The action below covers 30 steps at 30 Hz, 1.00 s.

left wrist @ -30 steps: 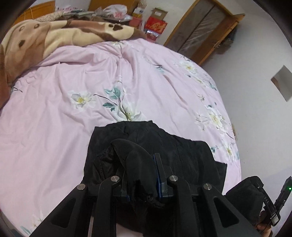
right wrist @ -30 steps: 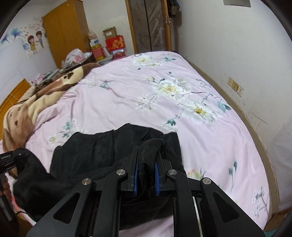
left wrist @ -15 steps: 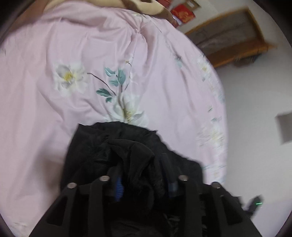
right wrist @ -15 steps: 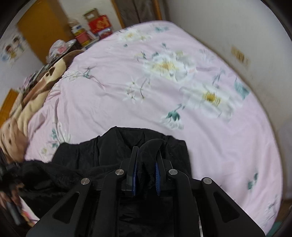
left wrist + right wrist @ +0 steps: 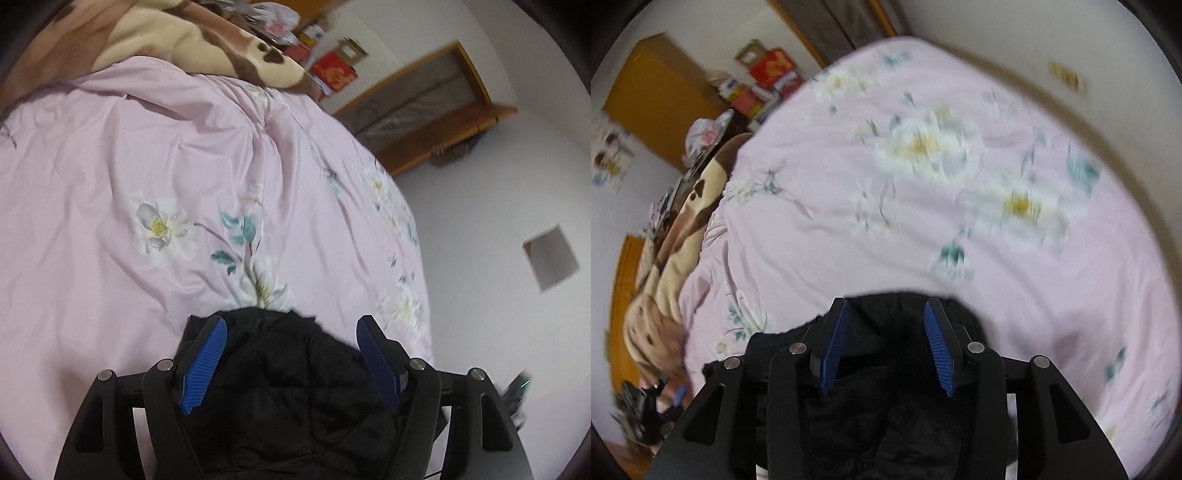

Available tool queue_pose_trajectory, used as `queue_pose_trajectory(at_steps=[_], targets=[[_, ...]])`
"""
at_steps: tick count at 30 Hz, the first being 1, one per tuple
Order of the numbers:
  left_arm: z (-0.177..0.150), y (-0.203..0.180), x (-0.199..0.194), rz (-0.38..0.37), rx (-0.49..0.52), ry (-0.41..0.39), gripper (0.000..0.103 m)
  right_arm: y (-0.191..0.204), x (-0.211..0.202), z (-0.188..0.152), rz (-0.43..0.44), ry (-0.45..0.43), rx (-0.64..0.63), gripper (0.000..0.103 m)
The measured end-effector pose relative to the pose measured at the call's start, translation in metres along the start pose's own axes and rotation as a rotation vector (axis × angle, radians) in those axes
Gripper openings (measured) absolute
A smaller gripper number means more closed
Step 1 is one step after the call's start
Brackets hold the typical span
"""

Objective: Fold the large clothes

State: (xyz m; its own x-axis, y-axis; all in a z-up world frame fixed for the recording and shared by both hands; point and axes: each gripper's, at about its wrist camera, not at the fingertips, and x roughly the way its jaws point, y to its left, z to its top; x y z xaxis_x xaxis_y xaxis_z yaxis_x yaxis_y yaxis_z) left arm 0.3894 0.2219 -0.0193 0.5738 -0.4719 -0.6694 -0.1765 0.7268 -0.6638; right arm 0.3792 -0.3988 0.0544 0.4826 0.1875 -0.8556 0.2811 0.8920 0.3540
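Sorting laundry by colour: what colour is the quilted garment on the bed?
Black: the quilted black garment shows best in the left wrist view.

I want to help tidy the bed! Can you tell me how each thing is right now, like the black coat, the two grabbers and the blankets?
Black jacket: lying bunched on the bed, gripped by neither gripper.
Left gripper: open, jaws just widened, off the fabric.
Right gripper: open, jaws just widened, jacket below.
Pink floral quilt: spread out, creased.
Brown blanket: heaped at the far end.
Wooden door: looks shut.
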Motion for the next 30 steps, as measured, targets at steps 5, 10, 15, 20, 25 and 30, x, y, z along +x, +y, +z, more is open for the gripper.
queue_pose_trajectory(at_steps=[5,10,15,20,25,30], targets=[[-0.029,-0.011,0.021,0.051,0.214,0.104,0.073,0.021,-0.024,-0.025,0.002,-0.140,-0.347,0.056],[-0.048,-0.015,0.047,0.108,0.337,0.188,0.073,-0.005,0.004,-0.050,-0.001,-0.019,-0.455,0.065],[-0.053,-0.018,0.069,0.192,0.375,0.210,0.073,-0.030,0.046,-0.062,0.015,0.072,-0.406,0.067],[-0.048,-0.019,0.075,0.214,0.341,0.175,0.045,-0.038,0.072,-0.061,0.035,0.127,-0.291,0.067],[-0.041,-0.025,0.072,0.284,0.372,0.138,0.003,-0.043,0.075,-0.054,0.006,0.112,-0.204,0.019],[-0.043,-0.037,0.055,0.299,0.461,0.069,0.002,-0.037,0.053,-0.060,-0.025,0.024,-0.290,0.009]])
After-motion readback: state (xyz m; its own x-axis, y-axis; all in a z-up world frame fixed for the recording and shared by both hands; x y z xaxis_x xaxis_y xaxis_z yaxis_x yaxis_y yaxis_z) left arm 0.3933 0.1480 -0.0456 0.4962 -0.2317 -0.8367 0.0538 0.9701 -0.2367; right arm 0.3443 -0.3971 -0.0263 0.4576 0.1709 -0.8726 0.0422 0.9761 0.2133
